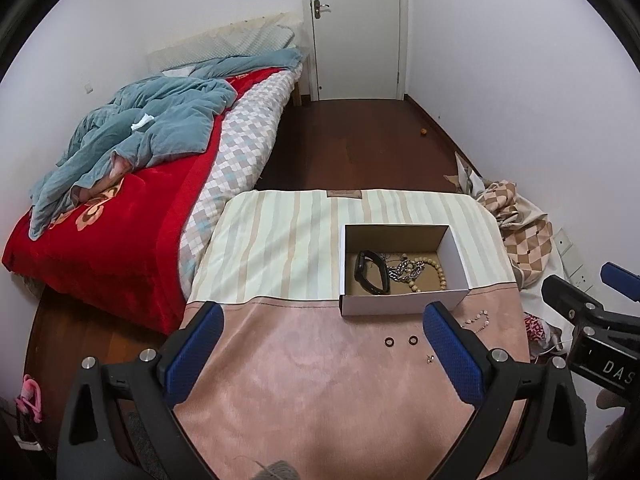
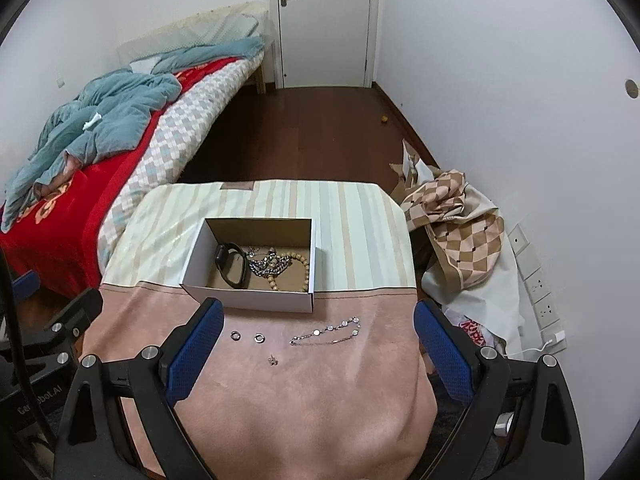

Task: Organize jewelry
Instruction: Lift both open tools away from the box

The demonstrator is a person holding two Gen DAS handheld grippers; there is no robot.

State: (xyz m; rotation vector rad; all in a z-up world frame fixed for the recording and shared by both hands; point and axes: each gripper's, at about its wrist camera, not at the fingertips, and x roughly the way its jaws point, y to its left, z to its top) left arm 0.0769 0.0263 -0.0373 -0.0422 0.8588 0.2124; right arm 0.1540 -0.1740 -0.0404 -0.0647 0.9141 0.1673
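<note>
A white cardboard box (image 2: 250, 298) (image 1: 400, 305) stands on the cloth-covered table (image 2: 320, 400). Inside lie a black band (image 2: 232, 266), a silver chain (image 2: 266, 266) and a wooden bead bracelet (image 2: 294, 260). In front of the box on the pink cloth lie two small dark rings (image 2: 235, 335) (image 2: 259, 338), a tiny earring (image 2: 273, 360) and a thin silver bracelet (image 2: 326, 333). My right gripper (image 2: 316, 344) is open and empty, above the loose pieces. My left gripper (image 1: 324, 344) is open and empty, left of the rings (image 1: 389, 341) (image 1: 413, 339).
A bed (image 1: 120, 208) with a red blanket and blue quilt lies to the left. Checked fabric (image 2: 460, 224) is piled at the right by the wall with sockets. Dark wooden floor (image 2: 304, 132) leads to a closed white door (image 2: 326, 20).
</note>
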